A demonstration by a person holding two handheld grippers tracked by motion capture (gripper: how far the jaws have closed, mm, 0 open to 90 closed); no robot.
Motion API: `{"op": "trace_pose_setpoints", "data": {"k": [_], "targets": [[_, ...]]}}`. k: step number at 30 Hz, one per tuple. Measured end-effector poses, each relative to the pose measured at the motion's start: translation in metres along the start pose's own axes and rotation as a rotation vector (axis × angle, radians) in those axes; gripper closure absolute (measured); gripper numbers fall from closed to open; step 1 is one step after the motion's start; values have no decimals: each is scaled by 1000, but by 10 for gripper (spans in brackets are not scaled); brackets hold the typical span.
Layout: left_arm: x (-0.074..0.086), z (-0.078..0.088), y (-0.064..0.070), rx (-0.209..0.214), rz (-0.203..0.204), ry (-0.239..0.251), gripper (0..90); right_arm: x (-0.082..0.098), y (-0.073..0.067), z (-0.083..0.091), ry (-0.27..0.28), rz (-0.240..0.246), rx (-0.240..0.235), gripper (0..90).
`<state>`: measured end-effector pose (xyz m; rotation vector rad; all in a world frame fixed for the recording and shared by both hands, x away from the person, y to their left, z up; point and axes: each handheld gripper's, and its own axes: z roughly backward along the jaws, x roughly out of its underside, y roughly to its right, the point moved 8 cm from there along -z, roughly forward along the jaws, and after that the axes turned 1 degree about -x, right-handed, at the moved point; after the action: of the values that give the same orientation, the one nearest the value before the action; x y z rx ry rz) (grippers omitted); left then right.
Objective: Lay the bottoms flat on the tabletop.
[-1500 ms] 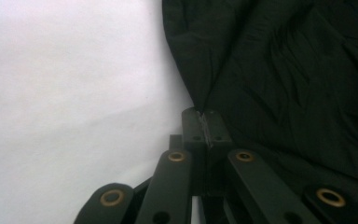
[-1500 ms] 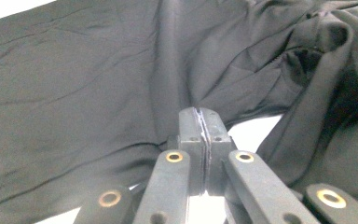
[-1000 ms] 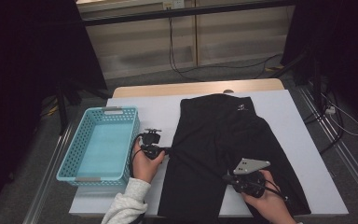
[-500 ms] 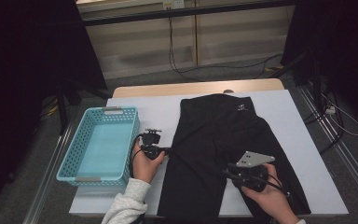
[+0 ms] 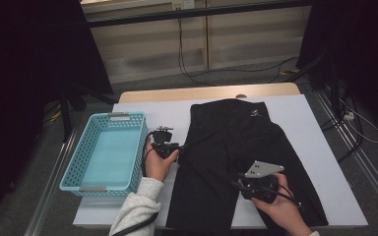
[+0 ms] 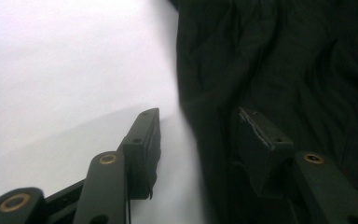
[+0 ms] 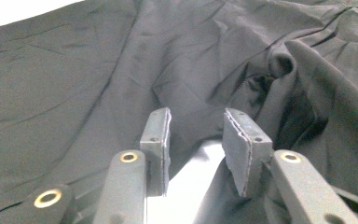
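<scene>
While both tools (image 5: 181,147) (image 5: 237,184) gape, released, the black shorts' (image 5: 226,142) white logo (image 5: 254,114) is unreadable.

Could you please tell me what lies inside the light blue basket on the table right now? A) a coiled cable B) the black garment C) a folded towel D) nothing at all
D: the high view shows the basket with a bare bottom, while the black garment lies spread on the white table cover beside it.
</scene>
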<state>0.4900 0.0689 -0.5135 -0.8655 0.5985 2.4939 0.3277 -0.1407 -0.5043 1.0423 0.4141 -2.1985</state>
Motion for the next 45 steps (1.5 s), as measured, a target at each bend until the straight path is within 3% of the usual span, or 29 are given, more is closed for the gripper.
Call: {"op": "trace_pose_setpoints", "data": {"k": [10,12,18,20,25,29,33,34,36,39,41,45], "targets": [[-9,-9,-1,-3,0,-8,583,-1,1,3,9,-4,8,581],[-8,-9,-2,-4,-2,-7,634,0,-1,3,6,-3,0,581],[-5,-11,0,27,45,-28,886,2,-8,-3,-12,6,-22,583],[-6,-11,2,27,42,-34,900,2,-11,-5,-20,13,-29,590],[-9,-10,-1,0,31,-54,900,5,-14,-11,-35,14,-41,617],[-12,-6,-15,-26,61,-31,900,4,-18,-16,-35,21,-51,640],[-13,-3,-22,-32,61,-34,900,1,-27,-22,-28,29,-83,810],[-13,-2,-24,-56,69,-26,900,0,-28,-23,-27,26,-92,868],[-14,0,-25,-58,73,-29,900,-1,-33,-25,-24,3,-127,885],[-12,-1,-22,-44,61,-40,900,-4,-40,-26,-30,35,-139,866],[-10,0,-20,-34,44,-40,864,-6,-35,-21,-23,43,-122,761],[-7,5,-15,-15,0,-29,601,-13,-10,1,25,1,-49,598]]}}
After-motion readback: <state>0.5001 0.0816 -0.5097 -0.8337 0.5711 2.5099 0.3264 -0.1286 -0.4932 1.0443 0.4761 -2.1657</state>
